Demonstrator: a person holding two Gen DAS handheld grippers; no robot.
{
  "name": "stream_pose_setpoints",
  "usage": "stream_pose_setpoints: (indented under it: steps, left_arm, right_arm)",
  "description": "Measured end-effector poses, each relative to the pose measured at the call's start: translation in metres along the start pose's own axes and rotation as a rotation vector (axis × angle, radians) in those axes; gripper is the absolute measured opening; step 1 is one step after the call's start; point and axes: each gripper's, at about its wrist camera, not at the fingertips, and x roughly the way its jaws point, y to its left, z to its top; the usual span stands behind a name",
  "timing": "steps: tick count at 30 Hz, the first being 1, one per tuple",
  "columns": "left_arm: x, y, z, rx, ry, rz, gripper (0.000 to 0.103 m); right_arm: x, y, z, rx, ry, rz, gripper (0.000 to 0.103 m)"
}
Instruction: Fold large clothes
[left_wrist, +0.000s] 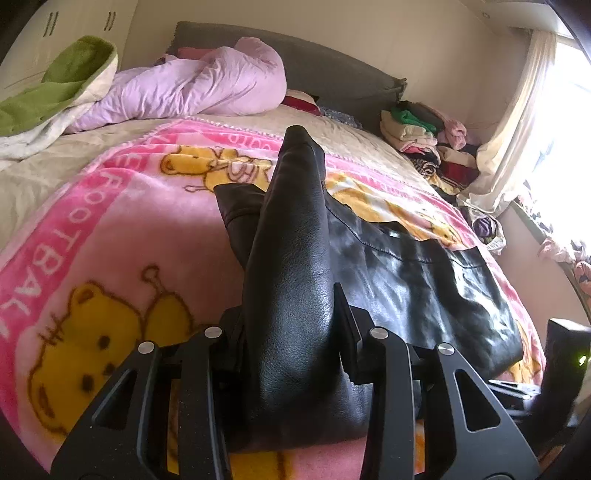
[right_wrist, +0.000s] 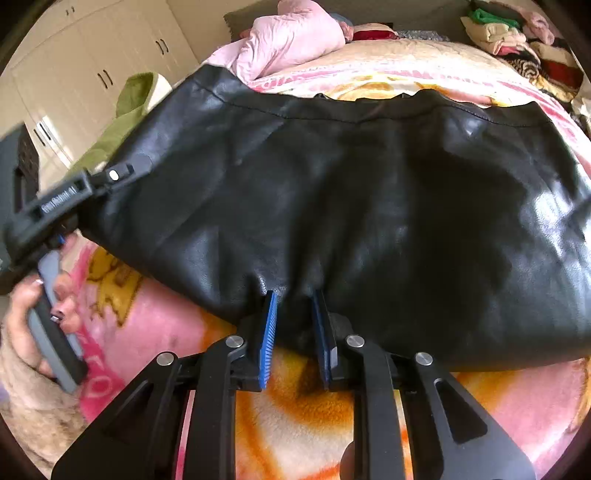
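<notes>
A large black leather garment (right_wrist: 369, 206) lies spread on the pink cartoon blanket (right_wrist: 155, 317) on the bed. My left gripper (left_wrist: 291, 325) is shut on a raised fold of the black leather garment (left_wrist: 291, 258) at its left end; it also shows in the right wrist view (right_wrist: 110, 177), held in a hand. My right gripper (right_wrist: 293, 310), with blue pads, is shut on the garment's near edge.
A crumpled lilac duvet (left_wrist: 192, 85) and a green-and-white blanket (left_wrist: 59, 81) lie at the head of the bed. A pile of folded clothes (left_wrist: 424, 136) sits at the far right by the curtain (left_wrist: 517, 122). White wardrobes (right_wrist: 92, 66) stand to the left.
</notes>
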Motion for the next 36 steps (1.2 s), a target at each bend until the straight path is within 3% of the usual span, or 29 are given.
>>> stream_pose_setpoints:
  steps: [3,8,13,17,21,26,36]
  left_arm:
    - [-0.004,-0.003,0.003,-0.018,-0.008,-0.009,0.027]
    - [-0.018,-0.019,0.01,-0.02,-0.043,-0.038,0.023]
    - [-0.035,-0.048,0.02,-0.026,-0.083,-0.089,0.02]
    - [-0.044,-0.076,0.024,-0.015,-0.109,-0.135,0.016]
    - [-0.048,-0.101,0.02,0.026,-0.119,-0.157,0.013]
    - [-0.048,-0.117,0.013,0.077,-0.124,-0.142,0.013]
    - [-0.046,-0.12,0.007,0.103,-0.122,-0.126,0.012]
  right_arm:
    - [-0.025,-0.004,0.006,0.002,-0.056,-0.005,0.031]
    - [-0.082,-0.013,0.025,0.027,-0.171,0.011,0.035]
    - [-0.135,-0.01,0.05,0.048,-0.254,0.102,0.037]
    - [-0.159,-0.003,0.077,0.048,-0.269,0.15,0.049]
    - [-0.143,0.014,0.107,0.019,-0.199,0.147,0.055]
    - [-0.094,0.049,0.14,-0.039,-0.054,0.11,0.059]
    - [-0.037,0.076,0.157,-0.096,0.077,0.008,0.06]
